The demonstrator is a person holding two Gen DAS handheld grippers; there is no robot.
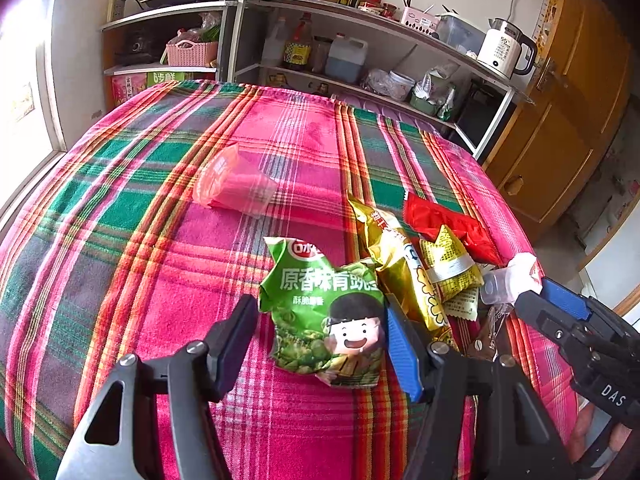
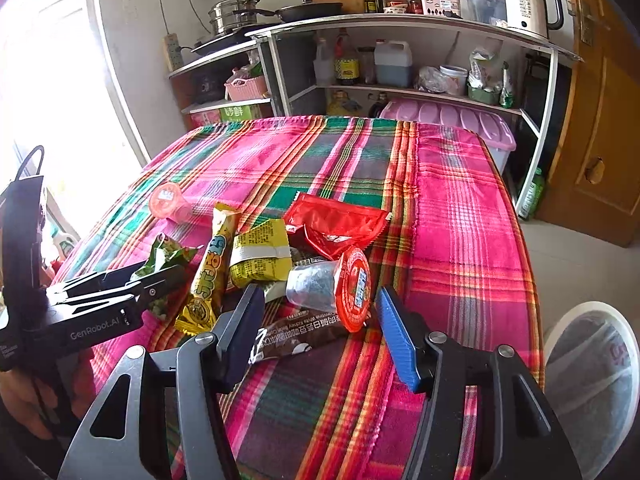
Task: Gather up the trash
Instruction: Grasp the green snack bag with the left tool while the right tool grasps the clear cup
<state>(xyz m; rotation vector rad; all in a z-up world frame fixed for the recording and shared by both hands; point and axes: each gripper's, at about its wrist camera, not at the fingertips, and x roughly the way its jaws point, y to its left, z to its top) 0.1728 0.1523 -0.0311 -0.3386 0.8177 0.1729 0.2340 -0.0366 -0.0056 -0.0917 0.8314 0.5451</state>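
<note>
The trash is not yet collected. The left claw [image 1: 320,344] is released around the green snack bag [image 1: 324,312] on the desk [image 1: 120,240]. The right claw [image 2: 318,330] is also released, around the jelly cup [image 2: 332,288]. Wrappers and a pink cup [image 1: 234,182] remain. A lined bin [image 2: 596,372] waits beside the desk.

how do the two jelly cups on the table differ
The near cup lies between the right gripper's open fingers, beside the wrapper pile; the far cup lies alone, away from both grippers. The near cup's lid is red and peeling, its contents dark; the far cup looks pale pink throughout. Both lie on their sides.
</note>
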